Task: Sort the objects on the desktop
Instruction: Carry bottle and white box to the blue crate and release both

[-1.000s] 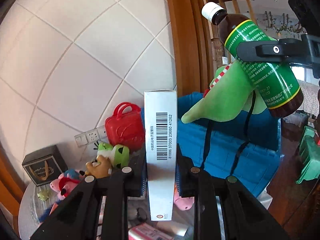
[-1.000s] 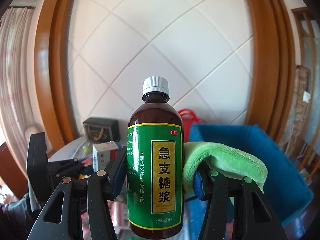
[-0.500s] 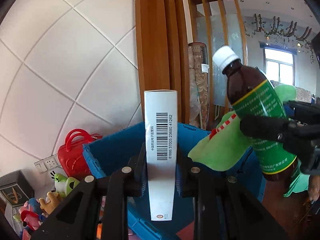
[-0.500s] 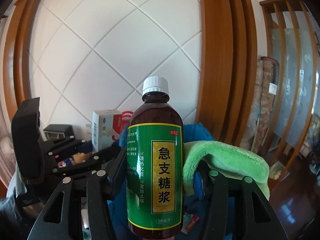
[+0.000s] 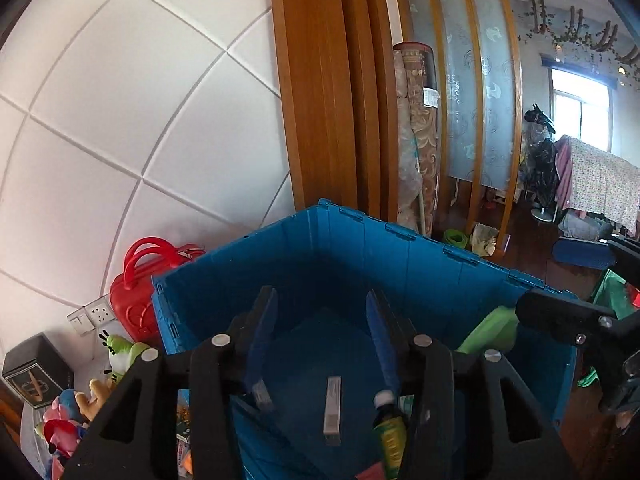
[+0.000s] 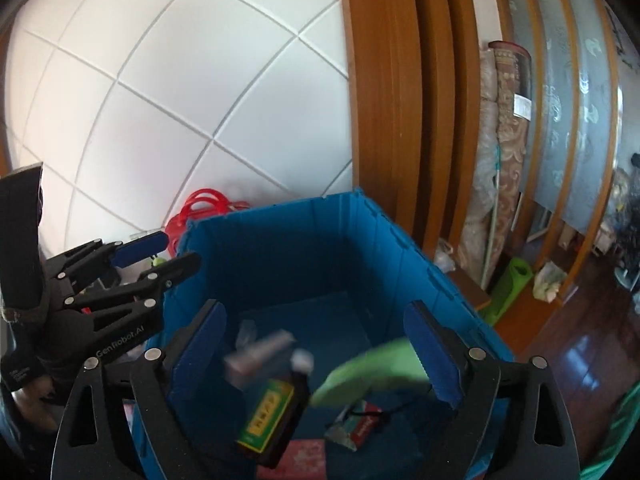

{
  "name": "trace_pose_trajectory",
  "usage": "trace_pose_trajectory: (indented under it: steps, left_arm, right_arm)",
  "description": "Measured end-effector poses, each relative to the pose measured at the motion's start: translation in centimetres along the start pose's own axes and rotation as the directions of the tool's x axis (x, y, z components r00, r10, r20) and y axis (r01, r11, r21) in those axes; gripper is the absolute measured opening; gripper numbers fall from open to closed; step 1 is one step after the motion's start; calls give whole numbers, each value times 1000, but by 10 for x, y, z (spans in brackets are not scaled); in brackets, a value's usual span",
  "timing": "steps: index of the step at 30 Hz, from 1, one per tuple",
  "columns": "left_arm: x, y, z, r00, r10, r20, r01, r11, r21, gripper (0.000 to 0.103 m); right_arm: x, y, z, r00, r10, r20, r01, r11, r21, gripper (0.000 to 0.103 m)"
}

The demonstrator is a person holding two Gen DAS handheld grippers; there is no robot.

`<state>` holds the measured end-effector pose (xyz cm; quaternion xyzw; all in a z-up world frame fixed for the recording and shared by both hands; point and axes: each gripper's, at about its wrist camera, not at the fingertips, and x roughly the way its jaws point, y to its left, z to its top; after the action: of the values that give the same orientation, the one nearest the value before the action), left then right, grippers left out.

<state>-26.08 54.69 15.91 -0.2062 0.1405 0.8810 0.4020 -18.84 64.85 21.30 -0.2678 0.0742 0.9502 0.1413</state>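
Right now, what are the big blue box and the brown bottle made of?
The big blue box looks like hard molded plastic: ribbed walls, dull sheen. The brown bottle is dark and see-through with a green paper-like label; blurred, so plastic or glass, I cannot tell.

Right wrist view, lower centre: brown syrup bottle with green label (image 6: 272, 412), white box (image 6: 256, 354) and green plush cloth (image 6: 368, 376) all motion-blurred inside the blue plastic crate (image 6: 280, 240); label text unreadable. Left wrist view: the bottle (image 5: 390, 428) is half hidden behind the left gripper's right finger (image 5: 424, 400); the cloth (image 5: 490, 330) is partly covered by the right gripper (image 5: 560, 320). Plush toys (image 5: 72, 412) at lower left cut by frame edge. Crate floor partly blocked by fingers.
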Motion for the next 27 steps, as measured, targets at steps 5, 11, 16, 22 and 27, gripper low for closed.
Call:
trace_pose_trajectory:
  steps: [5,11,16,22,27]
  left_arm:
    - [-6,-5,-2,999,20,26,-20,1000,16,70]
    - [-14,-2,-6,999,29,29,-30,1000,8,75]
    - [-25,-5,-13,998,46,32,-46,999,14,75]
    - [-43,1,-29,994,101,45,-101,995,5,75]
    - [-63,12,-45,987,148,55,-147,989,-24,75]
  right_arm:
    - [-7,-6,1,1000,7,22,-8,1000,29,92]
    - [-18,-3,-2,999,26,43,-28,999,43,92]
    - [-29,3,-9,997,51,57,-54,998,44,92]
    - [-39,9,-17,994,83,73,-87,995,49,92]
    - [-43,18,-24,991,99,89,-103,994,40,92]
